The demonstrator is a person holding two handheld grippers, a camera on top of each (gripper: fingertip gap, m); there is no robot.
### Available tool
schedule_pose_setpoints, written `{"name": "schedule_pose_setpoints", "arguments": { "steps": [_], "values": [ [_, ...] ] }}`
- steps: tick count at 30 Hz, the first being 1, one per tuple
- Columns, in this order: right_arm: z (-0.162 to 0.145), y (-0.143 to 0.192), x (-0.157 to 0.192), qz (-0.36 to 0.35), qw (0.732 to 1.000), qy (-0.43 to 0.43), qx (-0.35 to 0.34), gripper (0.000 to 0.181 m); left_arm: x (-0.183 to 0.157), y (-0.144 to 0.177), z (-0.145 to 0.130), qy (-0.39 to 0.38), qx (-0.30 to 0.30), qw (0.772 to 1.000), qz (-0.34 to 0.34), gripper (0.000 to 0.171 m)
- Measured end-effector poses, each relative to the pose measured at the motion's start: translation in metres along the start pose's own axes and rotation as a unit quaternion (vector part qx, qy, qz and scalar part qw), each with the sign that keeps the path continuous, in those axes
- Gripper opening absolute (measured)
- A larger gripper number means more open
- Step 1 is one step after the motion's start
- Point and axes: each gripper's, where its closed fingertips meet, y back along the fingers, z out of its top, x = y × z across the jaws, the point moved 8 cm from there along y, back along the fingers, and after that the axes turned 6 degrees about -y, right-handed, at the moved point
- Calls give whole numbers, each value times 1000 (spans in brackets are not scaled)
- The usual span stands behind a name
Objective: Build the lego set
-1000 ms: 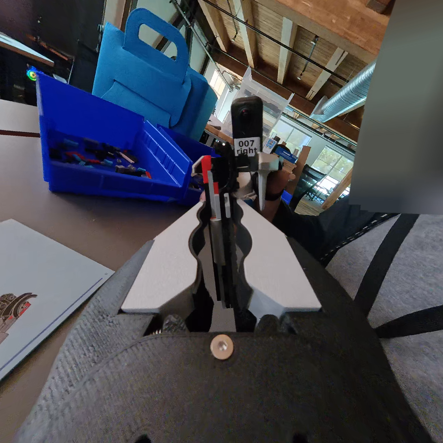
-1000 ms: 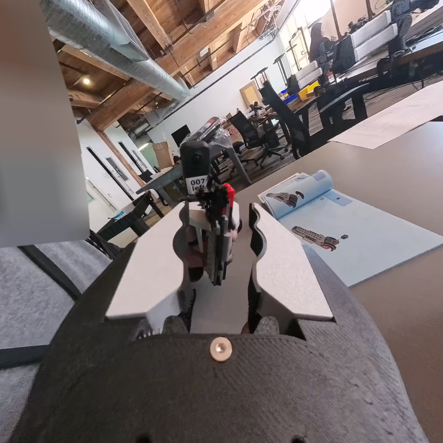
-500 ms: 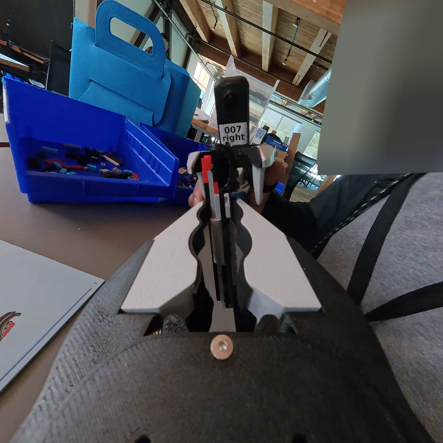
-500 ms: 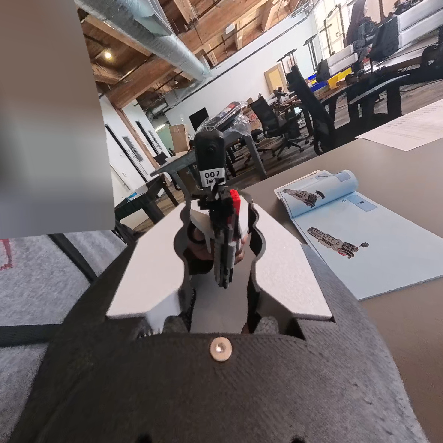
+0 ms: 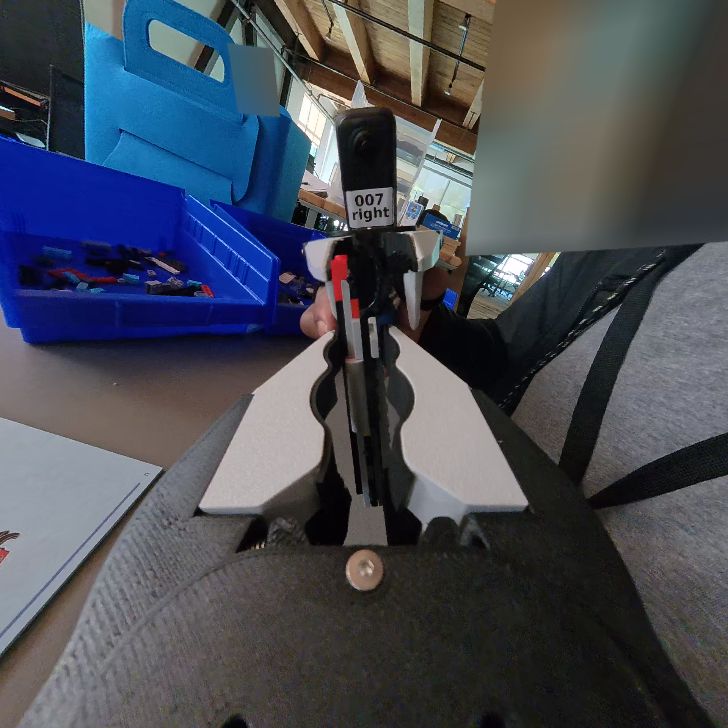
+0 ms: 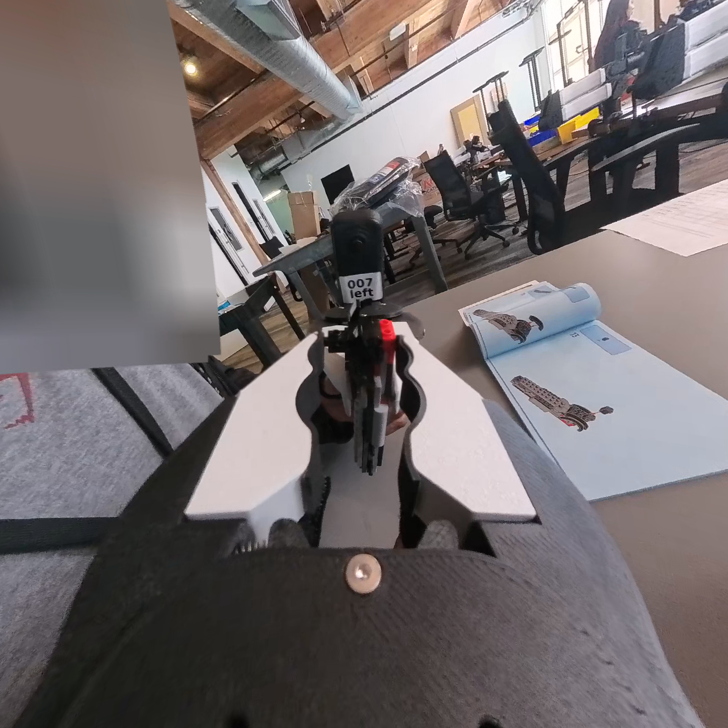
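Model of thin grey, black and red bricks sits above the table, pinched edge-on by the left gripper, while the right gripper, jaws parted around its far end without clear contact, probably lines up a handover

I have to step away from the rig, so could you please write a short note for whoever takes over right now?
Left gripper: shut on the lego assembly, a long black, grey and red build held edge-on in the air.
Right gripper: open, its fingers on either side of the assembly's far end, not clamped.
Parts: loose bricks lie in the blue bin on the table; a second blue bin beside it holds a few more.
Instruction booklet: open on the table.
Done: a partial build.
Left: many bricks unused; check the booklet for the next piece.
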Motion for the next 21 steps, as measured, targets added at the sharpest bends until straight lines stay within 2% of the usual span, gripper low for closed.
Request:
{"name": "schedule_pose_setpoints", "arguments": {
  "steps": [14,21],
  "values": [
    [-2,3,10,-14,998,62,4,38,-4,-3,3,-17,18,999,-19,18],
    [-3,5,11,-13,998,61,1,38,-4,-4,3,-17,24,999,-27,18]
  ]
}}
